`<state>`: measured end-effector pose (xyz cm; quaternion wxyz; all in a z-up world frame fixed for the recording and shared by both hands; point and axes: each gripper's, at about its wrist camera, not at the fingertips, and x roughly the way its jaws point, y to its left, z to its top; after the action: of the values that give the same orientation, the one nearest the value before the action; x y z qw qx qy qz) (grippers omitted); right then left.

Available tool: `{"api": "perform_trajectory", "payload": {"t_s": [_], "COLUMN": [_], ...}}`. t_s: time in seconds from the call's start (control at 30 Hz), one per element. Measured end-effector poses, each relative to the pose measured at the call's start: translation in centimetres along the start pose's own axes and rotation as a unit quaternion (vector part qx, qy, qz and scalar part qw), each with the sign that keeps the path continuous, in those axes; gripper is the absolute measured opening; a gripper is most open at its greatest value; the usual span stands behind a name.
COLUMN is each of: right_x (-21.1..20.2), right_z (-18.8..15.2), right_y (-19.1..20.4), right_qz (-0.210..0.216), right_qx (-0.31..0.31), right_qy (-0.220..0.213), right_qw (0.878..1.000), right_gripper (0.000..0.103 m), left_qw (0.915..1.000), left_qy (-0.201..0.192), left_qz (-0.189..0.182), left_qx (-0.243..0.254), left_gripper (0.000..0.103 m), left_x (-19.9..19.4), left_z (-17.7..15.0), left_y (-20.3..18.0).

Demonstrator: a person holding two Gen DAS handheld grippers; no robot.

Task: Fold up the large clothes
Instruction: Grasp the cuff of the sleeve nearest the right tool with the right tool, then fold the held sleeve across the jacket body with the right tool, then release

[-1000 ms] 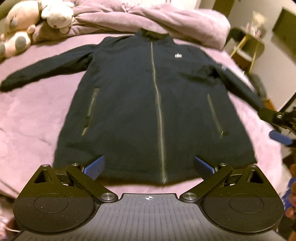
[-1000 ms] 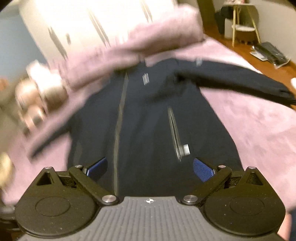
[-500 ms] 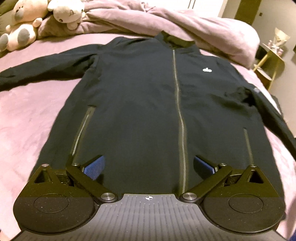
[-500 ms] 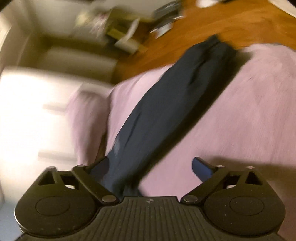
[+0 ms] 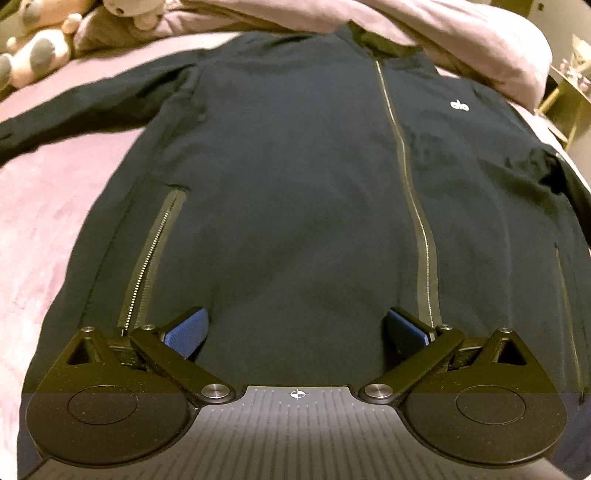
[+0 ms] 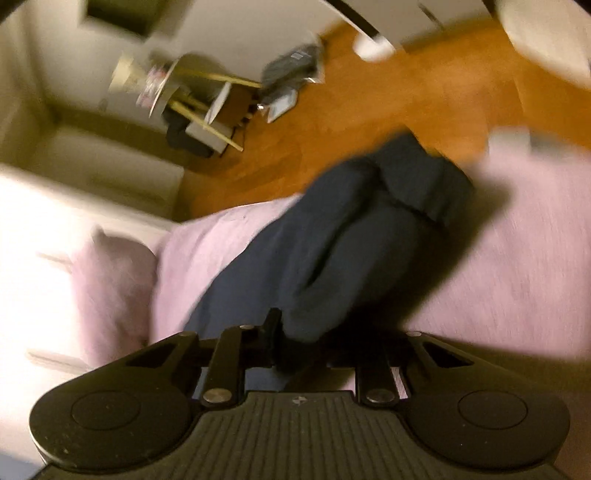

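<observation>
A dark navy zip jacket (image 5: 295, 177) lies flat, front up, on a pink bedspread (image 5: 44, 206), its collar far and its hem near. My left gripper (image 5: 295, 328) is open, low over the hem between the left pocket zipper (image 5: 151, 258) and the centre zipper (image 5: 413, 206), holding nothing. In the right wrist view my right gripper (image 6: 306, 339) has its jaws drawn together on the jacket's right sleeve (image 6: 340, 236), which runs away to its cuff (image 6: 428, 184) near the bed's edge. The view is blurred.
Plush toys (image 5: 40, 51) and a bunched pink duvet (image 5: 461, 33) lie at the head of the bed. Past the bed's right edge are a wooden floor (image 6: 406, 103), a small yellow-legged side table (image 6: 192, 92) and dark items on the floor (image 6: 291, 74).
My left gripper has moved closer and lower over the jacket's hem, staying open. My right gripper swung to the right sleeve and closed on it.
</observation>
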<state>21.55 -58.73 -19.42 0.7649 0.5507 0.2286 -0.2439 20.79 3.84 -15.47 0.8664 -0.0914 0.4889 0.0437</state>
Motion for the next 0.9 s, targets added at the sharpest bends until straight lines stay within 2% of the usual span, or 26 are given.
{"api": "perform_trajectory", "payload": {"t_s": [0.03, 0.1, 0.2, 0.27, 0.33, 0.37, 0.4, 0.43, 0.5, 0.57, 0.6, 0.63, 0.67, 0.73, 0.8, 0.87, 0.9], "right_x": [-0.2, -1.0, -2.9, -4.3, -5.3, -5.7, -5.7, -5.6, -5.2, -5.1, -5.3, -5.5, -5.9, -6.4, -7.0, -7.5, -7.8], "right_z": [-0.1, -1.2, -4.7, -9.0, -13.8, -16.8, -18.8, -21.7, -25.8, -28.5, -29.1, -29.2, -29.3, -27.8, -26.4, -25.2, -25.0], "right_y": [1.7, 5.8, 12.5, 17.2, 20.3, 21.6, 22.7, 23.1, 23.0, 22.7, 22.0, 21.3, 20.5, 19.4, 18.0, 15.7, 14.4], "right_qz": [-0.024, -0.039, -0.012, 0.036, 0.087, 0.106, 0.117, 0.127, 0.137, 0.139, 0.141, 0.143, 0.145, 0.142, 0.140, 0.135, 0.132], "right_qx": [-0.045, -0.138, -0.292, -0.403, -0.495, -0.547, -0.583, -0.618, -0.654, -0.670, -0.672, -0.665, -0.653, -0.607, -0.557, -0.516, -0.501], "right_qy": [-0.011, -0.044, -0.077, -0.074, -0.056, -0.046, -0.035, -0.012, 0.035, 0.071, 0.087, 0.098, 0.107, 0.122, 0.133, 0.137, 0.139], "right_qw": [0.999, 0.989, 0.953, 0.911, 0.863, 0.829, 0.804, 0.776, 0.744, 0.726, 0.722, 0.726, 0.736, 0.772, 0.808, 0.834, 0.844], "right_gripper": [0.019, 0.019, 0.019, 0.019, 0.019, 0.020, 0.024, 0.037, 0.055, 0.057, 0.057, 0.057, 0.057, 0.057, 0.057, 0.057, 0.057], "left_qw": [0.9999, 0.9995, 0.9981, 0.9963, 0.9928, 0.9909, 0.9905, 0.9914, 0.9935, 0.9932, 0.9919, 0.9898, 0.9876, 0.9828, 0.9750, 0.9682, 0.9665], "left_qy": [0.003, 0.006, 0.006, 0.002, -0.005, -0.005, 0.000, 0.004, 0.001, -0.012, -0.016, -0.023, -0.028, -0.033, -0.015, -0.004, 0.005], "left_qz": [-0.009, -0.029, -0.056, -0.075, -0.094, -0.100, -0.099, -0.096, -0.087, -0.096, -0.110, -0.128, -0.144, -0.174, -0.212, -0.239, -0.245], "left_qx": [-0.002, -0.012, -0.023, -0.040, -0.074, -0.090, -0.095, -0.088, -0.073, -0.064, -0.061, -0.058, -0.056, -0.054, -0.064, -0.073, -0.077], "left_gripper": [0.103, 0.103, 0.103, 0.103, 0.103, 0.103, 0.103, 0.103, 0.103, 0.103, 0.103, 0.103, 0.103, 0.103, 0.103, 0.097, 0.087], "left_x": [0.1, -0.1, -0.4, -0.6, -1.1, -1.3, -1.5, -1.7, -2.3, -3.0, -3.2, -3.3, -3.4, -2.8, -1.1, 0.6, 1.6], "left_z": [0.1, 0.2, 0.1, 0.1, -0.1, -0.1, 0.1, 0.4, 0.9, 1.8, 2.3, 3.0, 3.7, 5.3, 6.8, 7.9, 8.5], "left_y": [0.3, 1.0, 2.0, 2.7, 3.6, 3.9, 4.1, 3.9, 3.5, 3.0, 2.6, 2.0, 1.5, -0.2, -1.8, -3.3, -4.2]}}
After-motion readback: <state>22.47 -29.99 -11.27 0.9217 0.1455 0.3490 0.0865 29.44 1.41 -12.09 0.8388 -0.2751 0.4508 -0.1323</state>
